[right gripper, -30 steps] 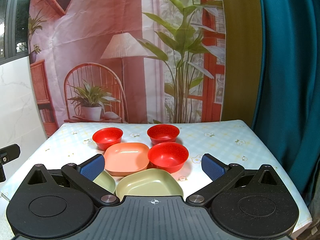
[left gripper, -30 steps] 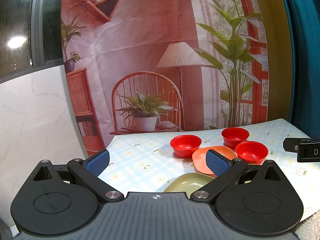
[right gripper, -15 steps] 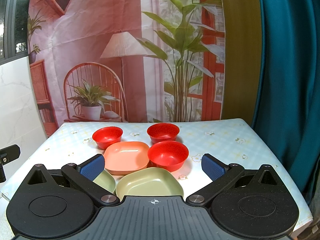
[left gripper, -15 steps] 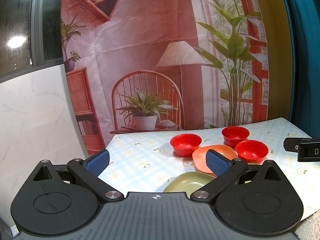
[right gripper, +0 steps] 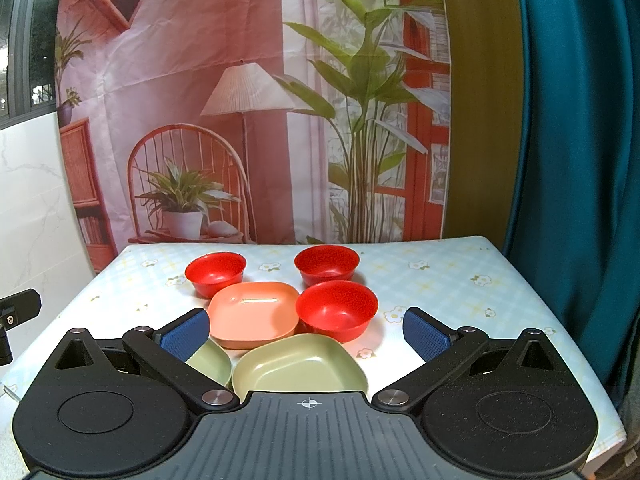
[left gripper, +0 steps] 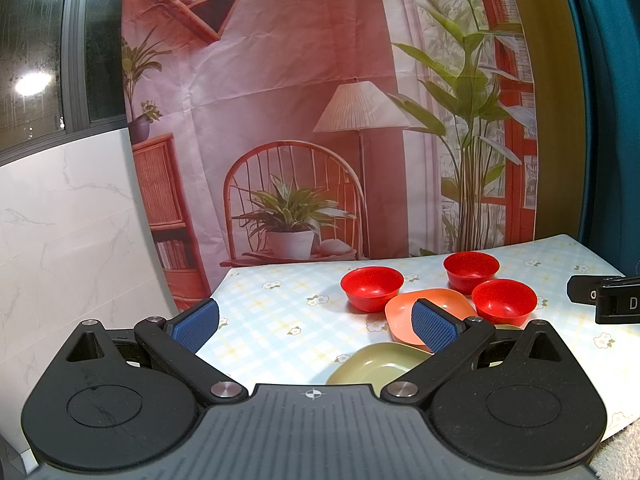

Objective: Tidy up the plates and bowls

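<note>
Lot on the flowered tablecloth, places given from the orange plate: three red bowls, one behind it to the left, one behind it to the right, one touching or just beside its right edge; two green plates at its near side, the larger just in front and partly overlapped by the orange rim, the smaller in front to the left, half hidden by a finger. All pieces look like matte moulded plastic: judged light, stiff, unlikely to break, somewhat slick, and apt to slide on the cloth if nudged. Best hold, as a judgement: pinch across a rim, one pad inside and one outside; the bowls' steep walls give a surer bite than the plates' shallow lips. Left gripper: jaws spread wide, empty, held off to the left of the orange plate. Right gripper: jaws spread wide, empty, straddling the group from the near side, contact with nothing.
</note>
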Demonstrator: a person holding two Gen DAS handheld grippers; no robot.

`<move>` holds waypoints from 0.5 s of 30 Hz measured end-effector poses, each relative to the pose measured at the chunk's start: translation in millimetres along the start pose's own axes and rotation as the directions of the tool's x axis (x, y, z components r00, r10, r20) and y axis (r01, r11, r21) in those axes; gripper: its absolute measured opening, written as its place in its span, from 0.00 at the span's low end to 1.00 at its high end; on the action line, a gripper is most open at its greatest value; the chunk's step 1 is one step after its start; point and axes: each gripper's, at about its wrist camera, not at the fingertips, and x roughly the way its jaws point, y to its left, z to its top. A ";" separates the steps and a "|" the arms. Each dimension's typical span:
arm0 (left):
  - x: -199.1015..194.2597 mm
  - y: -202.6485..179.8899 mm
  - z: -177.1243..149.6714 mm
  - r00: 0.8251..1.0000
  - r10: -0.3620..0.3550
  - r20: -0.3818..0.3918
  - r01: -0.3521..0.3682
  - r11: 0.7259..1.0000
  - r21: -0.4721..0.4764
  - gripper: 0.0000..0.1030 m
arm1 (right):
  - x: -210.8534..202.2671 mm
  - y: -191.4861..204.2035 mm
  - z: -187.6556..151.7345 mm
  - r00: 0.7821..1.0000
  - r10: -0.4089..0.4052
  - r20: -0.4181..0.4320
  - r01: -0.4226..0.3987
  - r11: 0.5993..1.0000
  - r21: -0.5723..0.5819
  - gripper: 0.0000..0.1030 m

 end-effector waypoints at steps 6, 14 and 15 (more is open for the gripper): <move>0.1 -0.1 -0.1 1.000 0.001 -0.001 -0.001 1.000 0.000 1.00 | -0.5 0.7 0.5 1.000 0.000 0.000 0.000 1.000 0.001 1.00; 0.6 -0.9 -0.5 1.000 0.004 -0.006 -0.004 1.000 -0.001 1.00 | 0.0 0.7 1.6 1.000 0.000 -0.001 0.000 1.000 0.001 1.00; 1.8 -0.6 -0.6 1.000 0.007 -0.012 -0.007 1.000 -0.001 1.00 | 0.0 0.7 1.7 1.000 -0.001 -0.001 0.001 1.000 0.002 1.00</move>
